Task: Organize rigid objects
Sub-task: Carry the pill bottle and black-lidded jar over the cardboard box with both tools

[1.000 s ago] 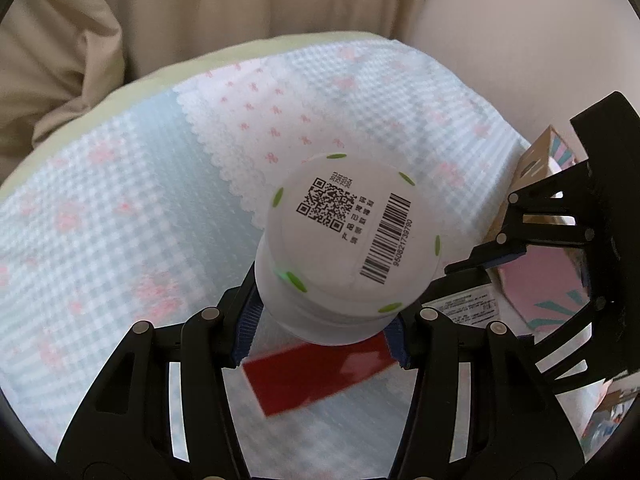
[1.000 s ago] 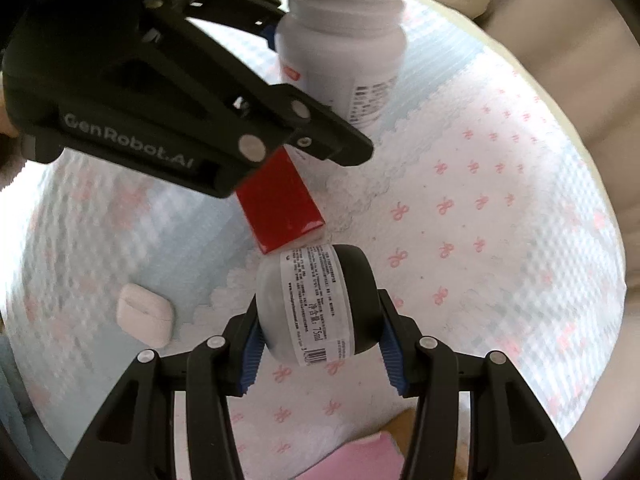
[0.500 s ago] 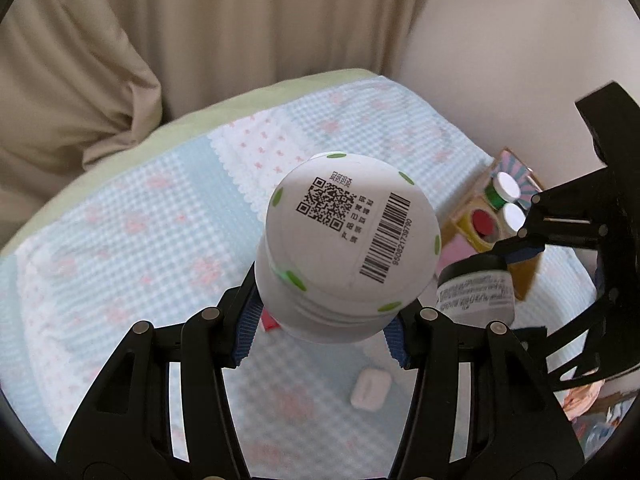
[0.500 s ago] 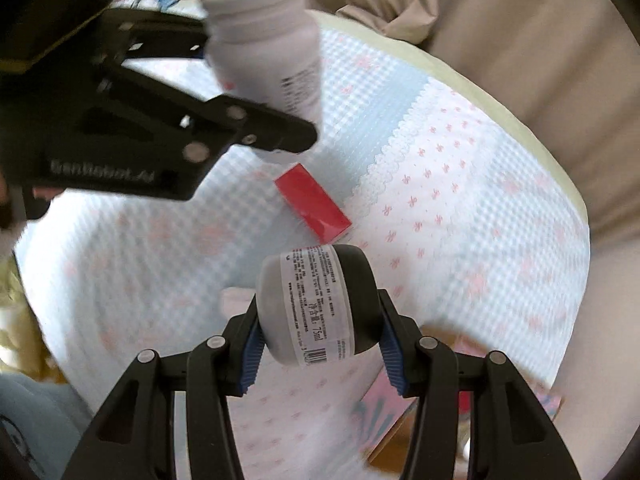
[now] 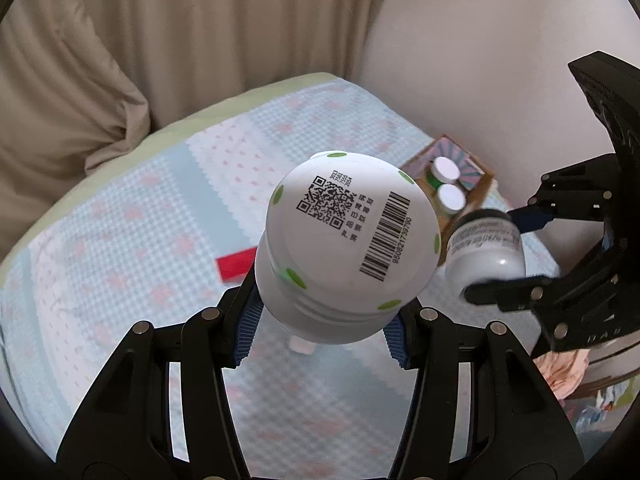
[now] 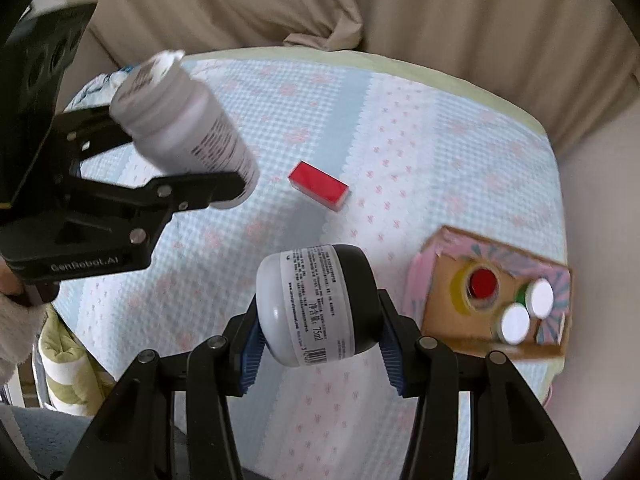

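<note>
My left gripper (image 5: 322, 332) is shut on a large white bottle (image 5: 352, 236) with a barcode on its cap, held high above the bed; it also shows in the right wrist view (image 6: 184, 120). My right gripper (image 6: 320, 354) is shut on a small grey and black jar (image 6: 316, 308) with a white label, also held in the air; the jar shows in the left wrist view (image 5: 486, 252). A red box (image 6: 319, 185) lies on the blue gingham cover. A cardboard box (image 6: 496, 300) at the right bed edge holds several capped bottles.
The bed cover (image 6: 400, 128) fills the middle, with beige curtains (image 5: 200, 40) behind and a wall to the right. A small white case (image 5: 302, 345) lies under the white bottle. Striped cloth (image 6: 64, 376) hangs at the left bed edge.
Both grippers have risen well above the bed with their loads. The red box and cardboard box now look smaller and further off.
</note>
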The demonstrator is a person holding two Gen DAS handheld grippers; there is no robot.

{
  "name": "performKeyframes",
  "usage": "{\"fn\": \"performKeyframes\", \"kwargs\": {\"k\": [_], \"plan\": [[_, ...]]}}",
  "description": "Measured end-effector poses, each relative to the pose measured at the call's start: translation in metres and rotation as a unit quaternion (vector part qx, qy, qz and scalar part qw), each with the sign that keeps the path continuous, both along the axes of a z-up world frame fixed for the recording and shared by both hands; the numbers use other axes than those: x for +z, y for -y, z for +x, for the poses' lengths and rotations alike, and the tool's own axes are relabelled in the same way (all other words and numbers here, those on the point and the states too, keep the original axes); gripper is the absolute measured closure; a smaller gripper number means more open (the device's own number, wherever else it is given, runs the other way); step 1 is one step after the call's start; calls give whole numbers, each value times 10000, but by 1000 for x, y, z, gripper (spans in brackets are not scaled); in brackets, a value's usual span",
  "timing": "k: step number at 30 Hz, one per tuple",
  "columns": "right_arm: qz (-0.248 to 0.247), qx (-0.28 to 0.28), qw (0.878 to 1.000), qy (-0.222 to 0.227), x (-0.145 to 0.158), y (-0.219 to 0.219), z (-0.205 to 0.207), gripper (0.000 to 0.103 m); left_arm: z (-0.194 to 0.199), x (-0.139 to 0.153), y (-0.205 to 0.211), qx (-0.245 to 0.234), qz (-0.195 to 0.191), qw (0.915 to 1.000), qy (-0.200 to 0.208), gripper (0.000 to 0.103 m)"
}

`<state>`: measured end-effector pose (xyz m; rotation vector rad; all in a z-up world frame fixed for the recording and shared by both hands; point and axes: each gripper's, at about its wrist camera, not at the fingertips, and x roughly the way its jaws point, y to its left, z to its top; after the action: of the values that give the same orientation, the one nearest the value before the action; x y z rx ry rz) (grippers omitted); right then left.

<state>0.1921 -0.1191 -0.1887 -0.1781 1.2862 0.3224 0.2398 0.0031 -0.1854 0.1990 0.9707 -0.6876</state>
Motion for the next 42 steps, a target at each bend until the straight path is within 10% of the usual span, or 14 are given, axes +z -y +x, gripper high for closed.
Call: {"fn": "performKeyframes", "kwargs": {"k": [21, 42], "plan": [[-372, -774, 9963, 51, 22, 255, -11, 56, -44, -3, 206, 416, 120, 9988, -226, 54], [-896, -862, 9907, -558, -130, 365, 69, 56, 33, -154, 300, 1166, 1076, 9790, -1283, 54]]}}
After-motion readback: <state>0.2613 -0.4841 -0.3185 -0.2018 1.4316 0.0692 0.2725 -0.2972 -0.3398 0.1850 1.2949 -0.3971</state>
